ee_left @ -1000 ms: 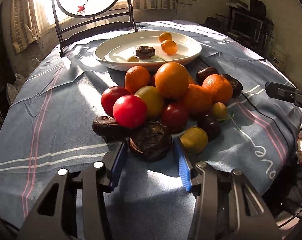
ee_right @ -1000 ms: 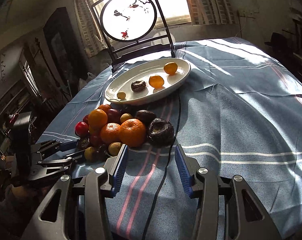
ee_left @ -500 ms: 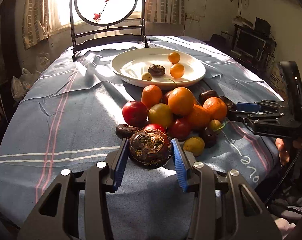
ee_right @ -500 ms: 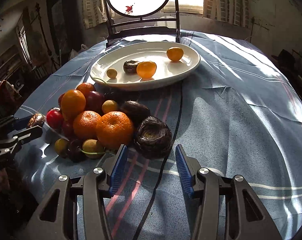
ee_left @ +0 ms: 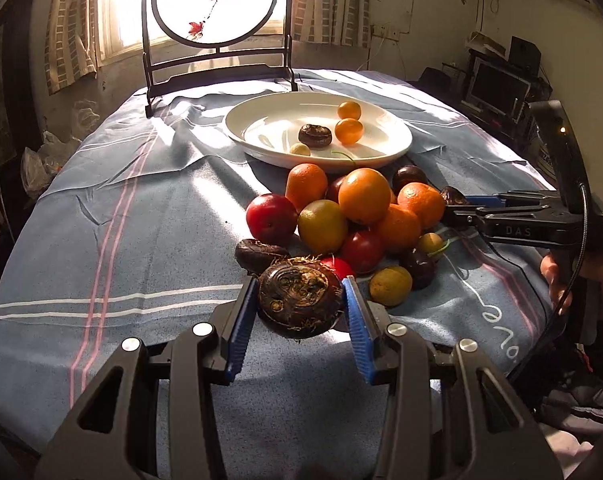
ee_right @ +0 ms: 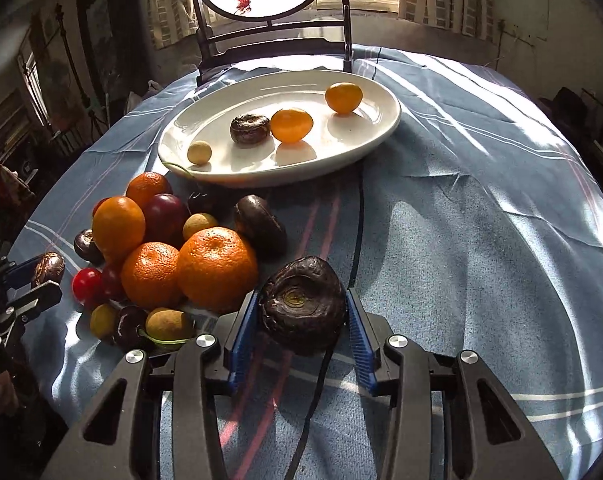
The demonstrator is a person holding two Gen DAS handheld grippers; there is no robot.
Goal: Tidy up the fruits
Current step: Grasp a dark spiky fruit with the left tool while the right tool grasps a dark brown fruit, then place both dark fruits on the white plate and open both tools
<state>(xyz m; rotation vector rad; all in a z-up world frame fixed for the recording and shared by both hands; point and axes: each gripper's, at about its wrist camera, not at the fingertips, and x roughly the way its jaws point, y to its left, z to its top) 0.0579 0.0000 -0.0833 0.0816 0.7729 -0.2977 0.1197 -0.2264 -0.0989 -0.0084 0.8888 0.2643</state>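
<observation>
The left gripper (ee_left: 300, 304) clamps a dark water chestnut (ee_left: 298, 297) above a blue cloth (ee_left: 121, 240), before piled fruit (ee_left: 353, 216) and a white plate (ee_left: 261, 140); the right gripper (ee_left: 457, 208) reaches in.

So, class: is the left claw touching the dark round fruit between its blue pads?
Touching. The left wrist view shows both blue pads of the left claw pressed against the dark round fruit.

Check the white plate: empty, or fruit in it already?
Not empty. The white plate holds four pieces: two small orange fruits, one dark brown fruit, and a small pale round one.
</observation>
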